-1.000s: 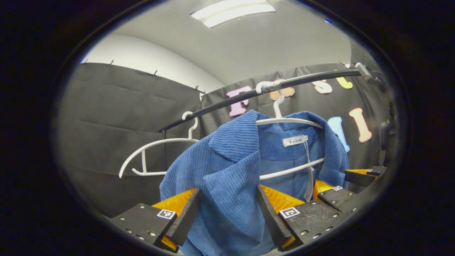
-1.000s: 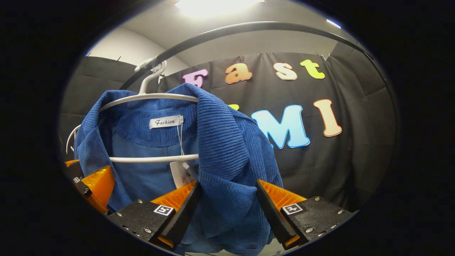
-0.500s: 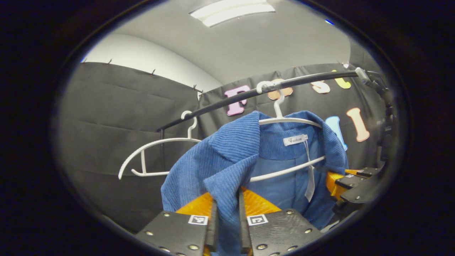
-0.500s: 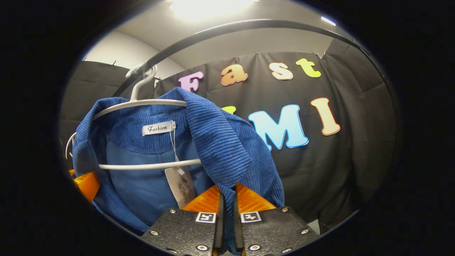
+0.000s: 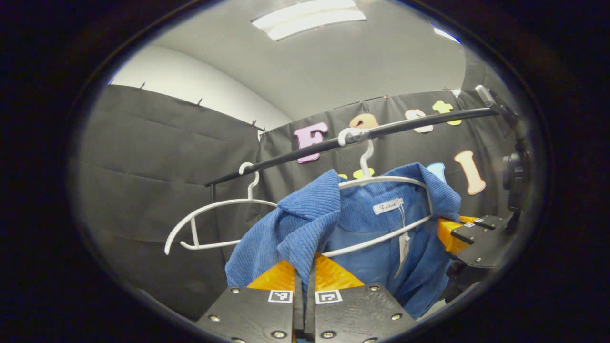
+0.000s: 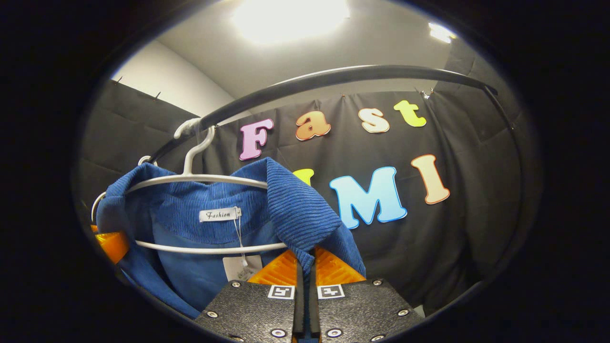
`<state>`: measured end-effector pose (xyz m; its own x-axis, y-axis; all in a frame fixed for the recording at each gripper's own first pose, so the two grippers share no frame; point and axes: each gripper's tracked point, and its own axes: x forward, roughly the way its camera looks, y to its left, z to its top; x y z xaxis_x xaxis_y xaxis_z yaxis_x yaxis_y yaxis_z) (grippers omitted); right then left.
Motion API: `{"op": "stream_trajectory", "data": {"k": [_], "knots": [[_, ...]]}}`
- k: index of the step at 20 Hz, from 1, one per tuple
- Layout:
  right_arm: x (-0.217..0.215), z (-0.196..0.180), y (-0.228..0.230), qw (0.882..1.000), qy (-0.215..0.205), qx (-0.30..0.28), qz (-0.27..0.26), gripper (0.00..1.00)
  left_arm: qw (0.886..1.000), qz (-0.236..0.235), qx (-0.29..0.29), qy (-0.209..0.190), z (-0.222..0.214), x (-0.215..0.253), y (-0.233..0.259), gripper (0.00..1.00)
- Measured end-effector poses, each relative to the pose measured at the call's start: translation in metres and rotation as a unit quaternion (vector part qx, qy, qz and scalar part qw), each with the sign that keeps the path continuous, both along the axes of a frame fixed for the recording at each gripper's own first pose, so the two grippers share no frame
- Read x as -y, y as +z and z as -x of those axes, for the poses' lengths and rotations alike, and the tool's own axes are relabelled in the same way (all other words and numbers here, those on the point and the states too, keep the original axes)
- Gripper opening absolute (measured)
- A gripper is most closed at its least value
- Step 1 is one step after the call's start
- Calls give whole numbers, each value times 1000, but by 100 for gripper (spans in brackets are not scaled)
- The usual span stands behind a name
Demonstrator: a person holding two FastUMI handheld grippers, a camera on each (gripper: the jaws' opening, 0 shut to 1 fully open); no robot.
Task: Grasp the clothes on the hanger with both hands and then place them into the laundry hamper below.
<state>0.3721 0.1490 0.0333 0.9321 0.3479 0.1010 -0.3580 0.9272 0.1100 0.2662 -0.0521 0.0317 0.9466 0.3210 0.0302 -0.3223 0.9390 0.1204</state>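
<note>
A blue corduroy jacket (image 5: 305, 219) hangs on a white hanger (image 5: 381, 180) hooked over a black rail (image 5: 419, 121). In the left gripper view, my left gripper (image 5: 305, 274) is shut on the jacket's front lapel, with cloth pinched between its fingers. My right gripper (image 5: 457, 231) shows farther off at the jacket's other side. In the right gripper view, my right gripper (image 6: 305, 261) is shut on the other lapel of the jacket (image 6: 295, 209), below the hanger (image 6: 205, 178) and the rail (image 6: 333, 76). The left gripper's finger (image 6: 112, 244) peeks out at the far left.
An empty white hanger (image 5: 214, 209) hangs on the rail to the left of the jacket. A paper tag (image 6: 240, 267) dangles inside the collar. The black cloth wall stands close behind the rail, and a rail post (image 5: 512, 176) rises at the right.
Both grippers went from open around the lapels to shut on them. Since then they have drawn down and back, and the jacket's shoulders have sagged off the hanger ends.
</note>
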Motion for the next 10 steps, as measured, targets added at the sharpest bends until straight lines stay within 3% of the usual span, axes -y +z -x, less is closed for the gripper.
{"op": "stream_trajectory", "data": {"k": [10], "knots": [[31,-6,51,999,-19,36,-33,3,999,-5,31,3,21,-22,55,2]]}}
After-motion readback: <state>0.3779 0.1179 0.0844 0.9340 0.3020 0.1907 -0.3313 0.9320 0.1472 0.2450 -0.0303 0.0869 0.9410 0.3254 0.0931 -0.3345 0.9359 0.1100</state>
